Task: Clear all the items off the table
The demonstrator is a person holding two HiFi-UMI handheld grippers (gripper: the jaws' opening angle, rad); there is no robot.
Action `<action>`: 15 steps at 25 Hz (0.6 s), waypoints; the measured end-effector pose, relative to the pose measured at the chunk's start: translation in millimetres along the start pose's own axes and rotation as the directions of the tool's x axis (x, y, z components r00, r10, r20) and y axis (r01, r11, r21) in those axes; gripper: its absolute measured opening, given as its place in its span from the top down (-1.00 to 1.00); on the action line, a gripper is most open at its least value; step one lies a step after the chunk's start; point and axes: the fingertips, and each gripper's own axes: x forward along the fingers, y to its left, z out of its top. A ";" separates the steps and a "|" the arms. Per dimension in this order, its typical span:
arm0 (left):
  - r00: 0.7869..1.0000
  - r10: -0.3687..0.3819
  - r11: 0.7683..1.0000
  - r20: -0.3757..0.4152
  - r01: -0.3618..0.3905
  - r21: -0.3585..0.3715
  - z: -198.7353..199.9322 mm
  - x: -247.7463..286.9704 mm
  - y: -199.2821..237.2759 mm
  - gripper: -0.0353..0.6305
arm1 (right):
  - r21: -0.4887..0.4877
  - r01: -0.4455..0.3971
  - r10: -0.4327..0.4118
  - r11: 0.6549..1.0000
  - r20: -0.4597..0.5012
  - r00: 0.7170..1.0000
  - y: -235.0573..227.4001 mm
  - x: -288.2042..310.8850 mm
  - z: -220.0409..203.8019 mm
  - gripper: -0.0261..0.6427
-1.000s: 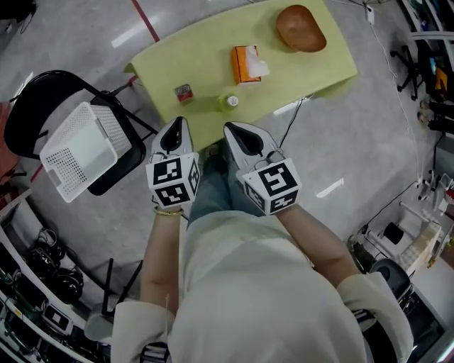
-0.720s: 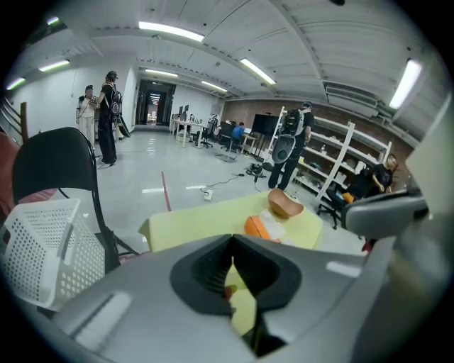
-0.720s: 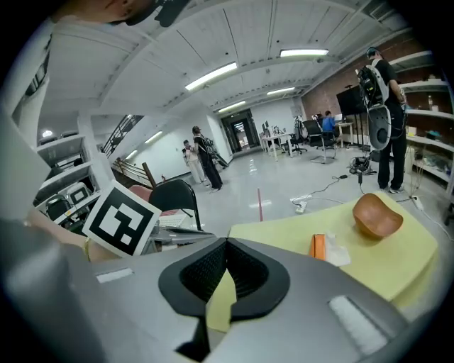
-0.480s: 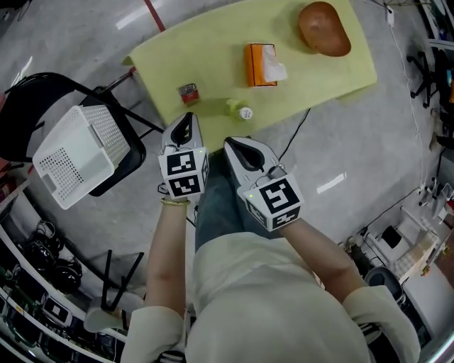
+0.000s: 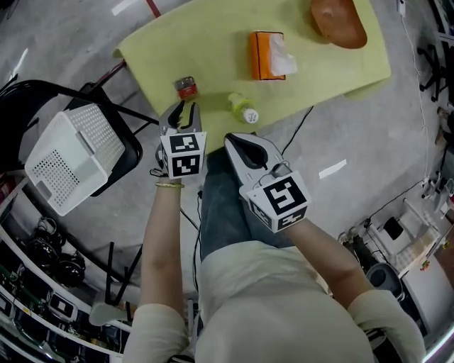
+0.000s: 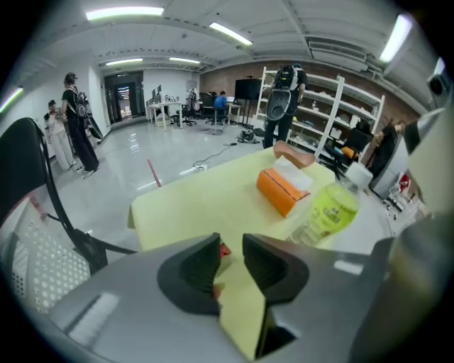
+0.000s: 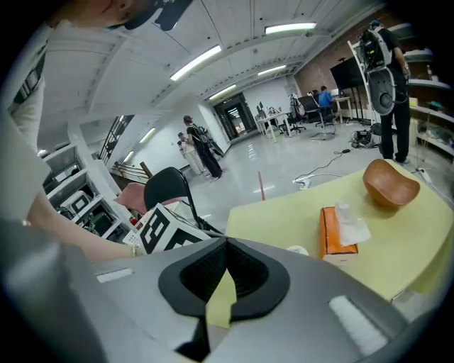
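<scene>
**Left tool over the red tin, table uncleared**

The small red-and-silver tin point(image 5: 186, 87) sits near the front left corner of the pale yellow-green table point(image 5: 206, 42). In the left gripper view we see a sliver of its red through the gap between the jaws, beyond the tips.

The left gripper point(image 5: 184, 110) hangs at the table's near edge, just short of the tin and pointing down at it. Its jaws stand a little apart and have just been opening. Nothing lies between the pads, and they touch nothing.

The right gripper point(image 5: 233, 136) is beside it, over the person's lap. It is off the table and apart from every item. In its own view the tips meet, clenched on nothing.

Right of the tin a clear plastic bottle of yellow-green drink with a white cap point(image 5: 242, 109) stands near the front edge. The left gripper view shows it upright.

Farther back lies an orange cardboard tissue box point(image 5: 266, 54) with a white tissue sticking out. Beyond that, at the far right, is a brown wooden bowl point(image 5: 338, 21).

All four items are well apart from one another.

Left of the table, a white perforated plastic basket point(image 5: 67, 159) rests tilted on a black folding chair point(image 5: 126, 150).
</scene>
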 end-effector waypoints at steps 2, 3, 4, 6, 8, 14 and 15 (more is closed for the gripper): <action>0.999 -0.006 0.999 -0.037 0.007 0.037 -9.7 11.8 1.0 0.54 | 0.010 -0.002 0.002 1.000 -0.011 1.000 -3.2 2.6 -4.5 0.94; 0.999 -0.006 0.998 -0.054 0.009 0.056 -14.4 18.0 1.7 0.50 | 0.014 -0.003 0.003 1.000 -0.016 1.000 -4.9 3.9 -6.8 0.94; 0.997 -0.005 0.997 -0.071 0.010 0.076 -18.7 24.2 2.4 0.47 | 0.018 -0.004 0.004 1.000 -0.020 1.000 -6.6 5.1 -9.3 0.94; 0.995 -0.001 0.993 -0.100 0.013 0.118 -27.0 36.5 3.8 0.43 | 0.028 -0.007 0.007 1.000 -0.028 1.000 -9.6 7.4 -14.9 0.94; 0.992 0.008 0.988 -0.126 0.011 0.154 -35.1 48.3 6.0 0.39 | 0.039 -0.010 0.011 0.999 -0.036 0.999 -12.2 9.4 -21.9 0.94; 0.981 0.045 0.975 -0.189 -0.002 0.222 -50.5 77.8 17.2 0.24 | 0.068 -0.021 0.026 0.997 -0.070 0.997 -14.2 11.5 -42.4 0.94; 0.979 0.048 0.973 -0.198 -0.001 0.231 -52.3 81.8 18.6 0.24 | 0.071 -0.024 0.029 0.997 -0.074 0.997 -13.6 11.7 -45.0 0.94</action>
